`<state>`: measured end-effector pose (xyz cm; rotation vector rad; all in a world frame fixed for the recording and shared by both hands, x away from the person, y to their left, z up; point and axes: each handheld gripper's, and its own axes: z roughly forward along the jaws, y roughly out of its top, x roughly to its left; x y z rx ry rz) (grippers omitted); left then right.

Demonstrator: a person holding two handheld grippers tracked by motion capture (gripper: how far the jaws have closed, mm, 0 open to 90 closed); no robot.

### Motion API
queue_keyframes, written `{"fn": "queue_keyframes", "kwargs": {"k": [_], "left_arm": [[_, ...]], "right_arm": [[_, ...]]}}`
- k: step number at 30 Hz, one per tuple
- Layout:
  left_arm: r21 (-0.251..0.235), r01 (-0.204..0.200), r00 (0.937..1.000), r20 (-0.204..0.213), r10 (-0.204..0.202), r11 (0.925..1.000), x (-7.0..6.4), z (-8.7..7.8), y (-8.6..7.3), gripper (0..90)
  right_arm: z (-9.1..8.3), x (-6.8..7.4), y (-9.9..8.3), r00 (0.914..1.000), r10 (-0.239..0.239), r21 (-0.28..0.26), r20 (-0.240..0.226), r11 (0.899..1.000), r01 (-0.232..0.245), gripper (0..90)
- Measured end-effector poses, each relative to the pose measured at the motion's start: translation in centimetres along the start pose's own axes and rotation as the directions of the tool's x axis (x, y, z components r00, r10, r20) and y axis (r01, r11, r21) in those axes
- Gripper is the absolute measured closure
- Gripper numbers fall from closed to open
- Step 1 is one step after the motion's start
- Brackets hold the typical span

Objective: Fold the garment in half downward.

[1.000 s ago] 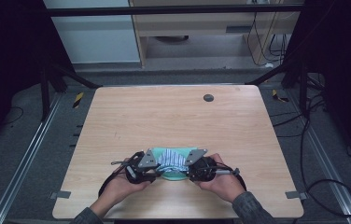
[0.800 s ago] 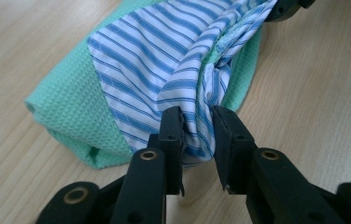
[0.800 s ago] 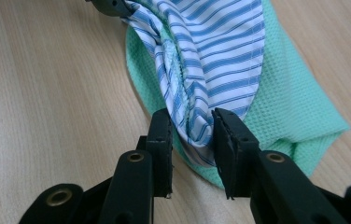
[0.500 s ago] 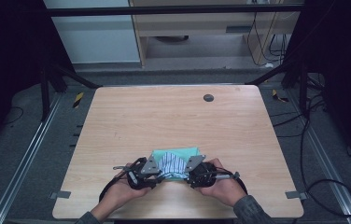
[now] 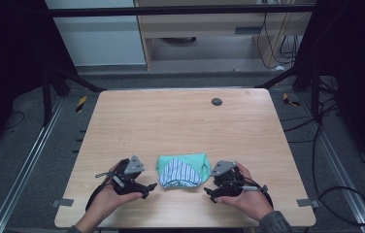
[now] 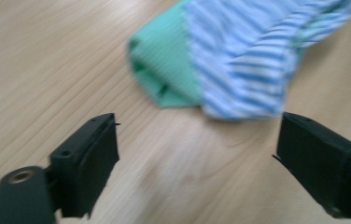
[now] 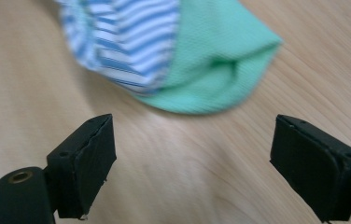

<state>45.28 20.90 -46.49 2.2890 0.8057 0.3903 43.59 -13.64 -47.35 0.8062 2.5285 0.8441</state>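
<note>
Two colours make up the cloth (image 5: 182,170): a mint-green ribbed knit and a panel of blue-and-white stripes. It lies folded into a soft, rounded bundle near my edge of the table (image 5: 171,121), between my two grippers and touching neither. From above the striped part faces me and the green shows along the far edge and at both sides. In my left gripper view the cloth (image 6: 239,56) has a folded green corner with a small dark opening, and the striped layer bulges over it, somewhat blurred. In my right gripper view the cloth (image 7: 183,51) shows a smooth green lobe with a shallow crease, stripes to its left.

The table is pale wood with fine straight grain, and a small dark round disc (image 5: 216,101) sits near its far edge.

My left gripper (image 5: 147,185) rests low on the wood just beside the cloth's left side, jaws spread wide and holding nothing; my left hand (image 5: 104,200) cups it from behind, palm up. My right gripper (image 5: 209,192) lies just beside the cloth's right side, jaws likewise wide apart and empty, my right hand (image 5: 249,199) under it. Each carries a grey three-cornered plate on top, tilted toward the cloth.
</note>
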Motion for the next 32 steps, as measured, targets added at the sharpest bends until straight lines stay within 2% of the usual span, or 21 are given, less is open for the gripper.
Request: {"fn": "queue_keyframes", "kwargs": {"k": [2,4,5,9,10,11,12,14,15,16,19,21,23,25,29,32], "left_arm": [[-0.003,0.035,0.9986,-0.039,-0.036,0.9994,1.2,0.1,-0.5,8.6],[-0.006,0.067,0.9960,-0.059,-0.067,0.9977,2.3,0.1,-0.9,7.6],[-0.015,0.097,0.9926,-0.072,-0.098,0.9952,3.0,0.3,-1.3,7.1],[-0.043,0.178,0.9761,-0.118,-0.182,0.9830,5.2,0.8,-2.3,7.2],[-0.048,0.187,0.9738,-0.122,-0.192,0.9811,5.4,0.9,-2.4,7.6],[-0.054,0.204,0.9698,-0.124,-0.210,0.9774,5.7,1.0,-2.6,7.9],[-0.061,0.218,0.9651,-0.135,-0.224,0.9741,6.1,1.3,-2.8,7.8],[-0.047,0.218,0.9614,-0.161,-0.223,0.9747,6.5,1.6,-3.0,7.9],[-0.045,0.226,0.9591,-0.165,-0.230,0.9732,6.6,1.8,-3.2,7.9],[-0.050,0.231,0.9574,-0.166,-0.236,0.9716,6.7,2.0,-3.3,7.9],[-0.055,0.251,0.9540,-0.155,-0.257,0.9664,7.0,2.5,-3.6,7.9],[-0.052,0.241,0.9549,-0.166,-0.246,0.9692,7.1,2.7,-3.6,6.9],[-0.052,0.225,0.9565,-0.178,-0.231,0.9729,7.1,2.8,-3.7,6.5],[-0.059,0.221,0.9578,-0.175,-0.228,0.9735,7.2,3.1,-3.7,2.6],[-0.053,0.224,0.9572,-0.176,-0.230,0.9732,7.3,3.1,-3.7,0.9],[-0.051,0.228,0.9560,-0.178,-0.233,0.9724,7.3,3.1,-3.7,0.1]], "right_arm": [[0.0,-0.9,-0.6,0.9986,0.045,-0.007,0.028,0.999,-0.045,12.1],[0.0,-1.8,-1.1,0.9928,0.108,-0.018,0.052,0.994,-0.107,10.1],[0.1,-2.1,-1.3,0.9896,0.130,-0.023,0.061,0.991,-0.129,9.0],[0.8,-3.7,-2.6,0.9662,0.227,-0.029,0.122,0.974,-0.225,6.3],[1.1,-4.1,-3.0,0.9556,0.257,-0.028,0.144,0.966,-0.255,6.2],[1.2,-4.3,-3.1,0.9503,0.272,-0.029,0.151,0.962,-0.271,6.2],[1.4,-4.6,-3.5,0.9413,0.295,-0.034,0.164,0.955,-0.294,6.2],[1.9,-5.3,-4.0,0.9152,0.359,-0.058,0.183,0.933,-0.354,4.8],[2.0,-5.5,-4.2,0.9091,0.375,-0.067,0.180,0.927,-0.369,4.3],[2.1,-5.8,-4.3,0.8995,0.402,-0.080,0.171,0.916,-0.394,3.6],[2.6,-6.3,-4.4,0.8731,0.441,-0.115,0.208,0.897,-0.426,2.8],[2.8,-6.5,-4.3,0.8568,0.465,-0.132,0.222,0.885,-0.446,1.7],[3.0,-6.7,-4.1,0.8454,0.478,-0.134,0.239,0.879,-0.459,1.1],[3.1,-6.9,-4.0,0.8379,0.488,-0.133,0.245,0.873,-0.469,0.1],[3.2,-7.1,-4.0,0.8207,0.506,-0.139,0.266,0.863,-0.487,0.1],[3.2,-7.1,-4.0,0.8205,0.505,-0.138,0.268,0.863,-0.486,0.1]]}}
